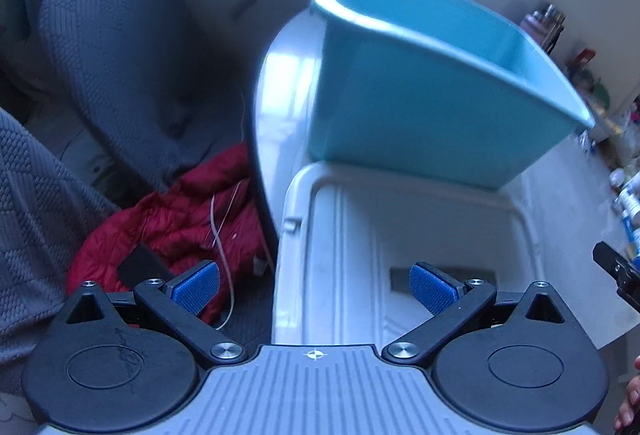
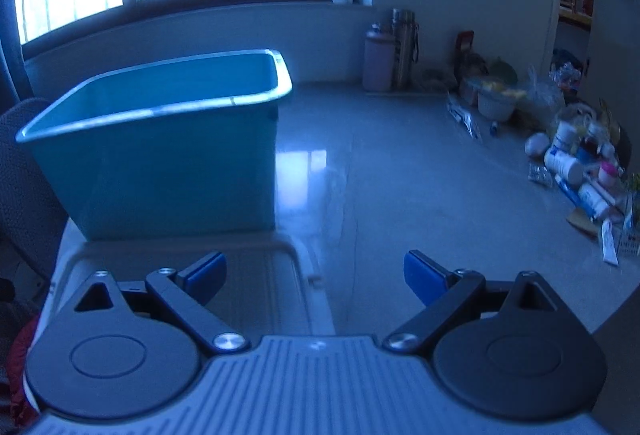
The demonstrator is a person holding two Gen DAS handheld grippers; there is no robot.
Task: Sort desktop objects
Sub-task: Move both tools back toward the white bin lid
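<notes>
A teal plastic bin (image 1: 420, 107) stands on the white table, with a white bin (image 1: 400, 235) in front of it. My left gripper (image 1: 314, 289) is open and empty, hovering over the white bin's near left rim. In the right wrist view the teal bin (image 2: 160, 147) is at the left and the white bin (image 2: 256, 275) lies below it. My right gripper (image 2: 316, 279) is open and empty above the table near the white bin's right edge. A pile of bottles, tubes and blister packs (image 2: 580, 171) lies at the table's right.
A grey chair (image 1: 120, 55) with a red jacket (image 1: 172, 219) stands left of the table edge. Flasks (image 2: 392, 51) and food containers (image 2: 492, 95) stand at the far wall. The glossy tabletop (image 2: 400, 175) stretches between bins and clutter. The other gripper (image 1: 618, 271) shows at the right edge.
</notes>
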